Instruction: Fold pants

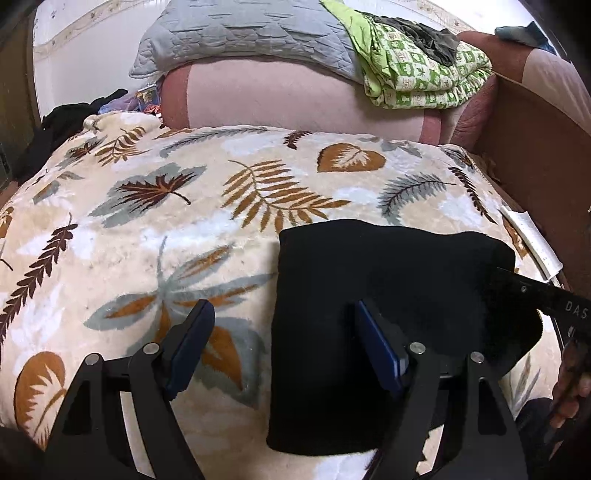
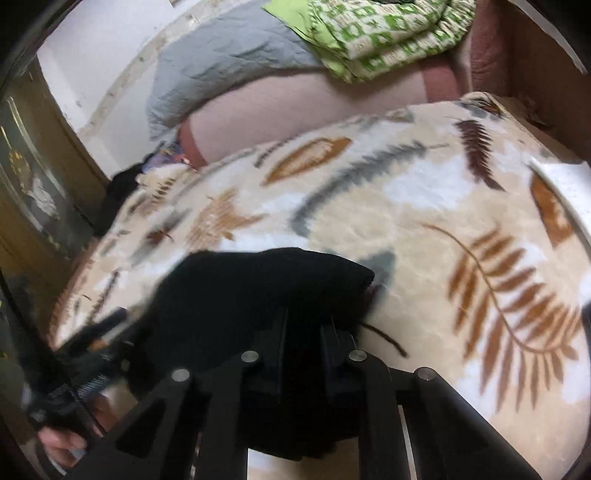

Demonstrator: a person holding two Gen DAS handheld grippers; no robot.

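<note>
1. black pants (image 1: 373,332) lie folded into a compact block on a leaf-print blanket (image 1: 184,206) that covers the bed, toward its near right part in the left wrist view.
2. left gripper (image 1: 280,347): fingers stand wide apart, nothing clamped. the left finger (image 1: 192,343) hangs over bare blanket; the right finger (image 1: 376,350) hangs over the pants. contact with the cloth cannot be told.
3. right gripper (image 2: 303,332): fingers drawn narrow, almost together, with black cloth of the pants bunched at and between them. the right wrist view is motion-blurred, so the exact pinch is unclear, but it reads as a grip on the pants.
4. in the left wrist view the right gripper's black body enters from the right edge at the pants' right side, with a hand (image 1: 569,391) on it.
5. far side: a pink cushion (image 1: 295,99) carrying a grey quilt (image 1: 240,33) and a green patterned cloth (image 1: 417,70).
6. a dark garment (image 1: 70,118) lies at the far left edge of the blanket.
</note>
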